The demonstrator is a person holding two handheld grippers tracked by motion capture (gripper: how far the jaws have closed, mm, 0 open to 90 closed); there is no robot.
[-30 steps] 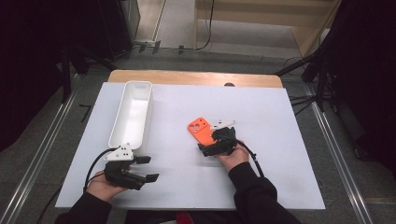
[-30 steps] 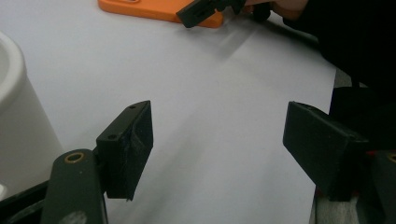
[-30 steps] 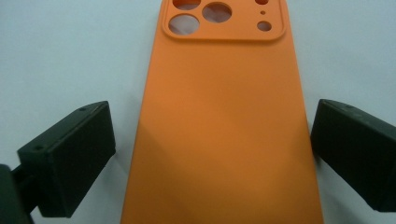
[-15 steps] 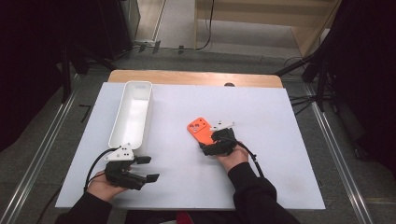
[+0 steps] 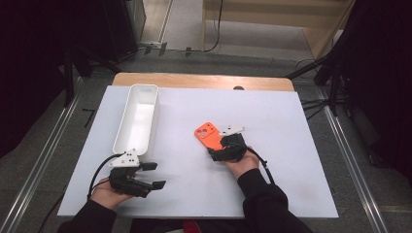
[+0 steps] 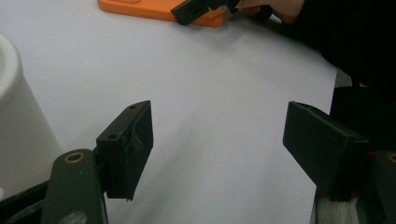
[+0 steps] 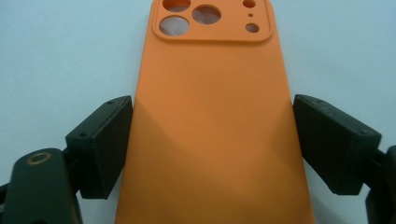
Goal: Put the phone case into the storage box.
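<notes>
An orange phone case (image 5: 206,132) lies flat, camera cut-outs up, in the middle of the white table sheet (image 5: 282,121). My right gripper (image 5: 216,146) reaches over its near end. In the right gripper view the case (image 7: 210,84) runs between the two black jaws, and both pads touch its long sides; the right gripper (image 7: 212,144) has just been closing onto it. My left gripper (image 5: 154,175) rests low at the front left, jaws open over bare sheet. The left gripper view (image 6: 217,144) shows nothing between its jaws, with the case (image 6: 140,9) far off.
A long white bin (image 5: 142,88) with nothing in it stands at the left, its near end just beyond the left gripper and beside its left jaw (image 6: 14,116). A wooden table edge (image 5: 204,80) runs along the back. Metal rails flank the table.
The right gripper's jaws have drawn in against the sides of the orange case. Both hands have stayed where they were, and the case has not shifted.
</notes>
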